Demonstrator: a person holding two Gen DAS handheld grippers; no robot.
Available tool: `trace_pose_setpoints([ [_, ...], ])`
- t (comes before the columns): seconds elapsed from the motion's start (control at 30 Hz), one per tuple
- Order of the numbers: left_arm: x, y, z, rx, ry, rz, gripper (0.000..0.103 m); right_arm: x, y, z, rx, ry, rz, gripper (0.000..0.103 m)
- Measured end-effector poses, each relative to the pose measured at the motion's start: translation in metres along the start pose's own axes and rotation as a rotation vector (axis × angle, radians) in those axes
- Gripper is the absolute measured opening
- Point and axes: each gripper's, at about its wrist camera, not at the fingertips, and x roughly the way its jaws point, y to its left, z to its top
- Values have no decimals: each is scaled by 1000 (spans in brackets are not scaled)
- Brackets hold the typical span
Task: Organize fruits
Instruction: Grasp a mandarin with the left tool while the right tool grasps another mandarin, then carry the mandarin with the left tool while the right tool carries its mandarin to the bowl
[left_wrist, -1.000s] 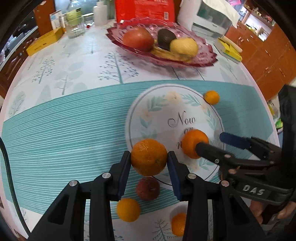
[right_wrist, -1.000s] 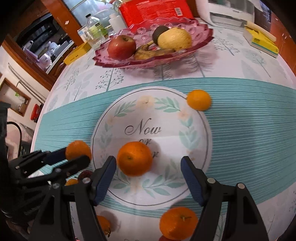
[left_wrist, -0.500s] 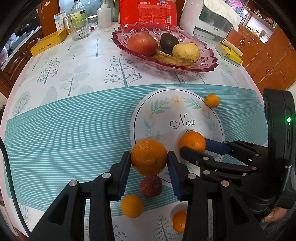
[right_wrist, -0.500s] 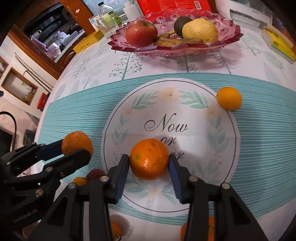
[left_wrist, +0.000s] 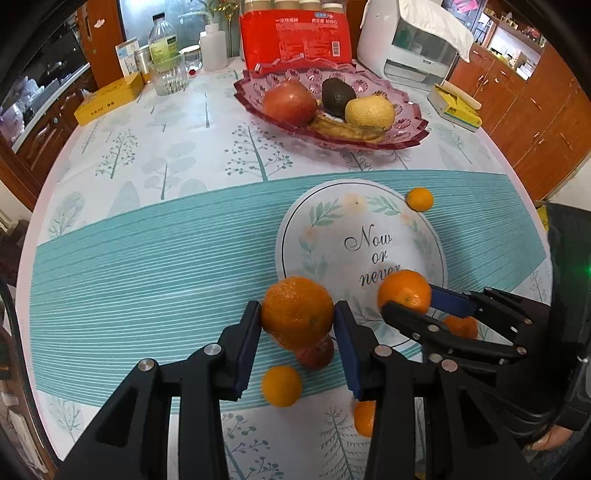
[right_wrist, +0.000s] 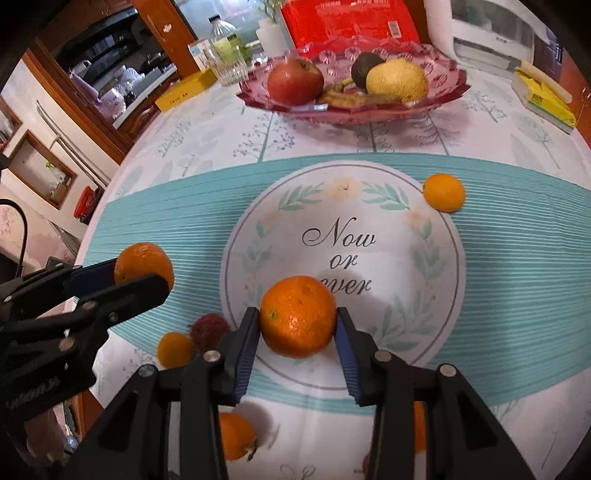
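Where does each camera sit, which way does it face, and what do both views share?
Left wrist: rides the left hand-held gripper, facing forward across the table to the fruit dish; shows its own fingers clamping an orange, plus the right hand-held gripper.
Right wrist: rides the right hand-held gripper, facing likewise; its fingers clamp another orange, left hand-held gripper alongside.
Shared: dish, apple, lone tangerine.

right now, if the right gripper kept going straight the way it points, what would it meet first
Probably nothing close: the right gripper, shut on an orange, points over bare tablecloth toward the pink fruit bowl. Height is unclear.
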Motion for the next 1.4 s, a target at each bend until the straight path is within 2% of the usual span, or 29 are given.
trace_pose_setpoints([
  [0.27, -39, -19, 7, 64, -70, -6, 39, -57, 3, -4, 16, -132, -24, 41],
  [0.47, -74, -25, 25, 64, -151, -10, 39, -103, 4, 7, 25, -231, -40, 41],
  [0.7, -112, -30, 62, 48, -250, 14, 39, -150, 7, 46, 11, -360, -57, 41],
  [0.9, -131, -32, 106, 27, -319, 66, 39, -177, 6, 100, -2, -464, -88, 41],
  [1.03, -133, -34, 134, 15, -343, 100, 39, -177, -4, 133, 20, -485, -104, 41],
  [1.17, -119, -37, 166, 5, -337, 135, 39, -163, -21, 164, 56, -468, -100, 41],
  [1.4, -54, -42, 199, 1, -238, 184, 39, -109, -46, 188, 79, -359, -89, 41],
])
